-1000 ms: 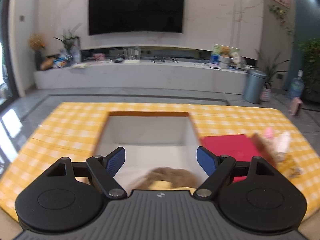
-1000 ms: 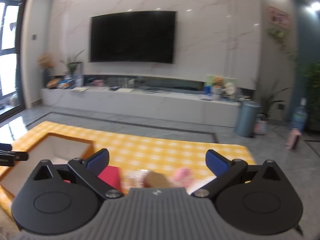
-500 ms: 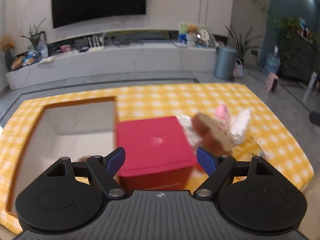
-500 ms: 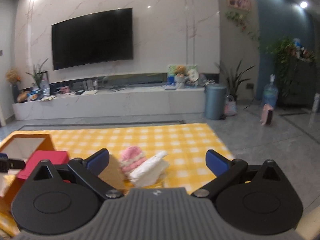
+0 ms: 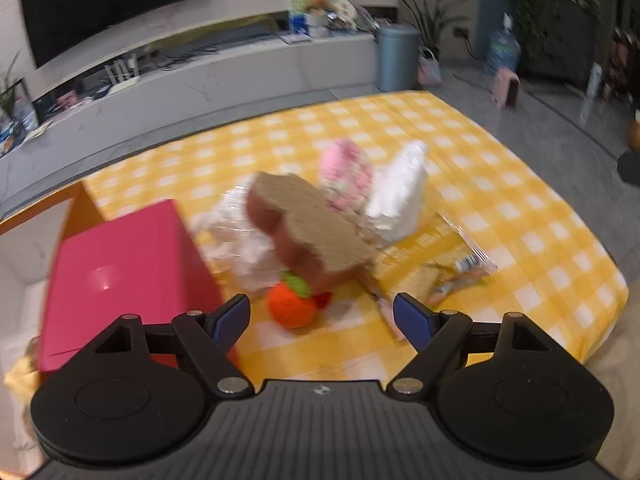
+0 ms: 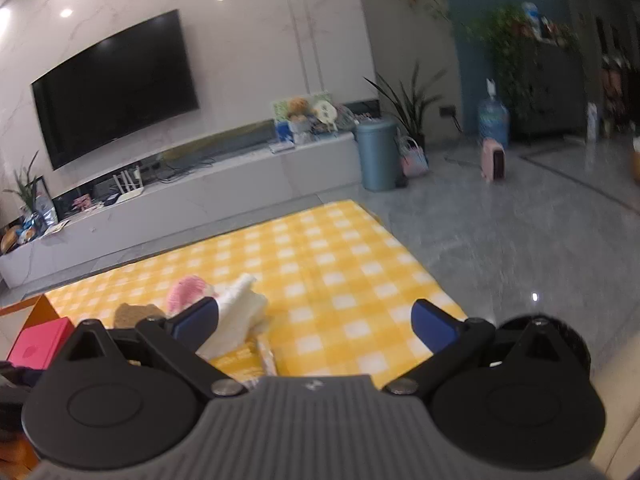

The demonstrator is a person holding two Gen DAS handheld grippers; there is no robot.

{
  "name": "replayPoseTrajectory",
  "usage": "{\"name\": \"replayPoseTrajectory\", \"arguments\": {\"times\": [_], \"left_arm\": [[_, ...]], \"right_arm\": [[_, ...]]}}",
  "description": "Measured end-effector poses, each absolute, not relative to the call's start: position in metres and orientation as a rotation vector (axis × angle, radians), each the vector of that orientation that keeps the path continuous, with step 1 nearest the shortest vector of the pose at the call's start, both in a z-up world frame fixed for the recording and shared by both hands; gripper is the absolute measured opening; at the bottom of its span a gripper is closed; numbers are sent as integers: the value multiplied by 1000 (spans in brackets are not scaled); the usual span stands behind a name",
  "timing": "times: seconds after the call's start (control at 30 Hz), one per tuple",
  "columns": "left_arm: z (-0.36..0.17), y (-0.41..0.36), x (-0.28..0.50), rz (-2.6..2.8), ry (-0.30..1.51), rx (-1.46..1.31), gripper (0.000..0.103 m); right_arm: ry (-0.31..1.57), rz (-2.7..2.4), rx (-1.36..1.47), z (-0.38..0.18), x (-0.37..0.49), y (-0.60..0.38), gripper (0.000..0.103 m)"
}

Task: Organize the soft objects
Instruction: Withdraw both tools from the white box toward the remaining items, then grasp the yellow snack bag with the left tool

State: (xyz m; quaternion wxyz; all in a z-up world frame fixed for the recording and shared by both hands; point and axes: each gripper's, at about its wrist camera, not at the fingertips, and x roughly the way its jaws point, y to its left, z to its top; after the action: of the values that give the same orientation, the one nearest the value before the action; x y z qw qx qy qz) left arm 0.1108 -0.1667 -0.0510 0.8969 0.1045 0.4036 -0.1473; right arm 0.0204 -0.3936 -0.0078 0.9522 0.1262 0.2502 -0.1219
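My left gripper (image 5: 322,316) hangs released over the near edge of the yellow checked cloth (image 5: 500,184), its blue fingers (image 5: 412,318) spread wide with nothing between them. Just ahead of the gap lies a knitted orange (image 5: 290,306) with a green leaf, touching the low end of a brown toast-shaped plush (image 5: 308,228). Behind the plush sit a pink knit piece (image 5: 348,172) and a white cloth (image 5: 396,196), bunched together near the middle of the surface, with crinkled clear wrap (image 5: 236,240) on their left and a yellow packet (image 5: 436,256) on their right. A red box (image 5: 120,276) stands at the left, beside the white-lined bin (image 5: 28,256) at the left edge.

My right gripper (image 6: 316,322) is also released and empty, held over the cloth's right edge (image 6: 360,280). Its left finger (image 6: 196,322) overlaps the white cloth (image 6: 240,312) in this view; I cannot tell if they touch. The pink piece (image 6: 186,290), plush (image 6: 136,314) and red box (image 6: 38,346) lie further left.
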Motion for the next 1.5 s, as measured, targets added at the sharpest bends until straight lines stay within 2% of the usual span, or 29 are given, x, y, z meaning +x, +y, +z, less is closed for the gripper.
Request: {"name": "replayPoseTrajectory", "arguments": {"times": [0.3,0.53,0.7,0.9,1.0,1.03,1.13,1.33,1.5], "left_arm": [[-90,-213,135,-346,883,241,95],[-101,-247,141,-510,763,398,96],[-109,-260,149,-610,763,489,96],[-126,-264,160,-646,807,465,96],[-131,-264,156,-661,787,459,87],[-131,-262,154,-654,778,454,80],[-129,-260,149,-663,787,453,74],[-121,-250,136,-684,863,408,71],[-118,-240,125,-714,894,380,72]], "right_arm": [[590,-279,335,-34,30,-407,101],[645,-272,315,-50,38,-399,101],[672,-294,382,-64,41,-410,101],[679,-313,453,-71,41,-420,101],[687,-313,474,-74,42,-422,101],[691,-311,481,-75,42,-422,101],[694,-307,492,-76,43,-422,101],[687,-293,494,-73,42,-420,101],[683,-294,499,-72,41,-422,101]]}}
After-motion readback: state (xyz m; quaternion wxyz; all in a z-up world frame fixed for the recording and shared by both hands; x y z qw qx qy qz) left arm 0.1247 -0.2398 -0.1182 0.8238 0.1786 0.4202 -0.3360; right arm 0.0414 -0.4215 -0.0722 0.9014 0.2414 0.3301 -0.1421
